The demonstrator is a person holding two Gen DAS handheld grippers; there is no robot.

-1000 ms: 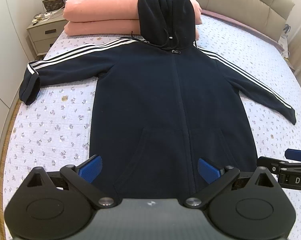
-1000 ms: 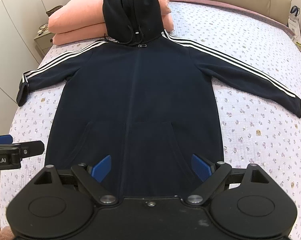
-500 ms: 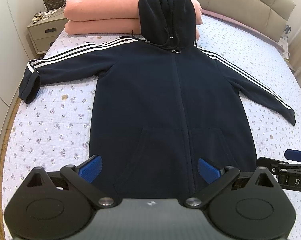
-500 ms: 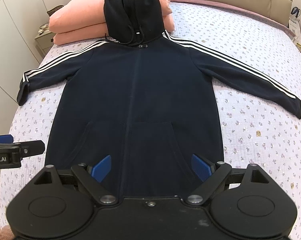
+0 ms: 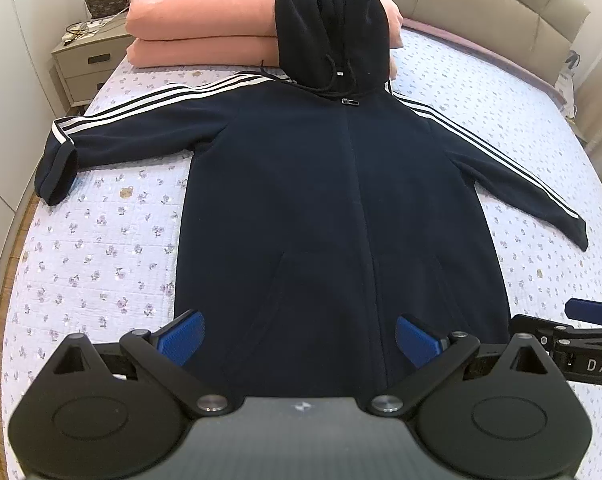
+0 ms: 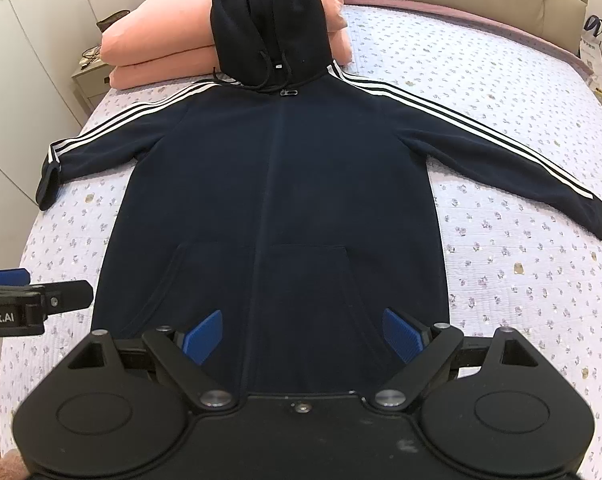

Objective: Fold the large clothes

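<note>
A long dark navy zip hoodie (image 5: 341, 208) (image 6: 277, 200) lies flat, front up, on the bed, both white-striped sleeves spread out. Its hood (image 5: 333, 24) rests up against the pink pillows. My left gripper (image 5: 299, 338) is open and empty, hovering over the hem's left part. My right gripper (image 6: 303, 338) is open and empty over the hem's right part. Each gripper shows at the edge of the other's view: the right one (image 5: 581, 320), the left one (image 6: 17, 292).
Two stacked pink pillows (image 5: 205, 20) lie at the head of the bed. The floral quilt (image 5: 93, 256) (image 6: 521, 264) covers the bed. A bedside table (image 5: 89, 64) with a bag stands at the far left, wardrobe doors (image 6: 25, 40) along the left. A padded headboard (image 5: 481, 4) is behind.
Both views have shifted very slightly; the grippers stay open above the hem and the hoodie has not moved.
</note>
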